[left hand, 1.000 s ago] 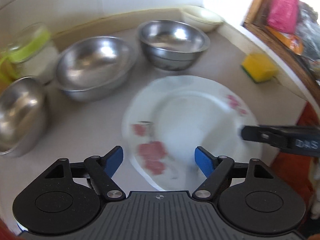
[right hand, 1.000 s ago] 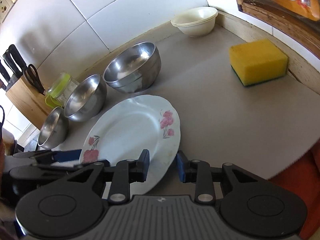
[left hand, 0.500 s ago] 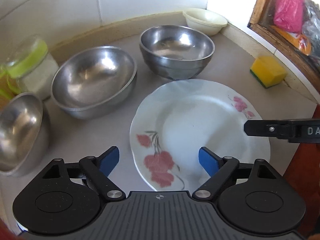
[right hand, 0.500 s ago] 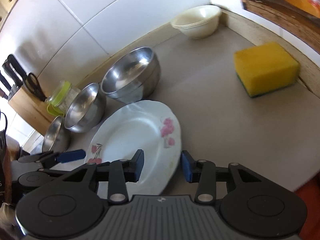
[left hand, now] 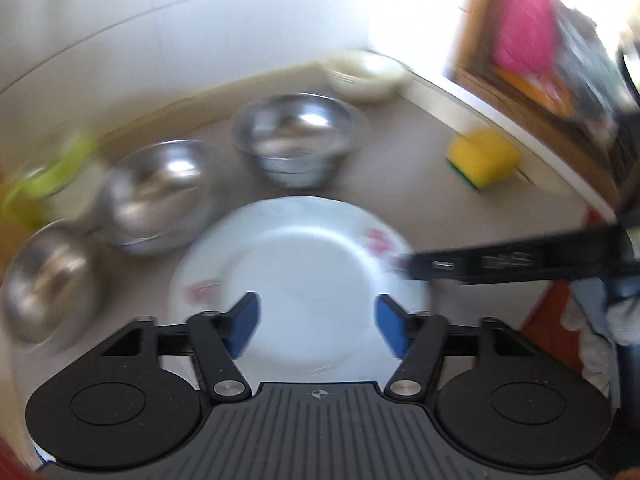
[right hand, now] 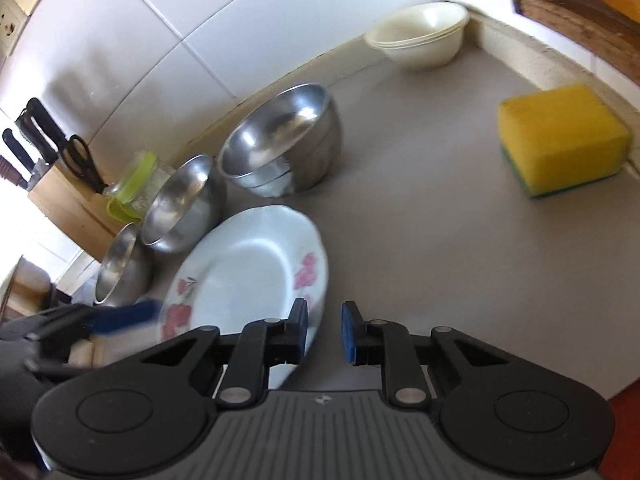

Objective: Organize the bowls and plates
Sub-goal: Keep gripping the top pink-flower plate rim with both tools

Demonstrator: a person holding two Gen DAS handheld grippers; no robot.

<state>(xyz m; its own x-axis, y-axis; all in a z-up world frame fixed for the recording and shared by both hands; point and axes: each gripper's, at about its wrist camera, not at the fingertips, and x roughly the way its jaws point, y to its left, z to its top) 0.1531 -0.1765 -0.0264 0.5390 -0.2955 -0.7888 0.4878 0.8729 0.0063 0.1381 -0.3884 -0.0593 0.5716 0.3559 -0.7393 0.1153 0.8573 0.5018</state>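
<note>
The floral plate point(right hand: 244, 276) lies flat on the counter point(right hand: 420, 248), steel bowls point(right hand: 280, 152) at its 11 o'clock; left gripper point(left hand: 316, 326) spread wide above it, right gripper point(right hand: 324, 330) parted astride its rim, nothing grasped, apparently readying a lift.

I see a grey surface point(right hand: 420, 216) meeting white wall tiles point(right hand: 168, 32), a wooden window frame point(right hand: 576, 20) at right, bright daylight washing the corner.

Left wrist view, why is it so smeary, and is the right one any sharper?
Left wrist view: motion blur smears the steel bowls and floral plate, and the window is blown out. Right wrist view: mostly sharp, the sponge is crisp; only the left gripper is blurred.
</note>
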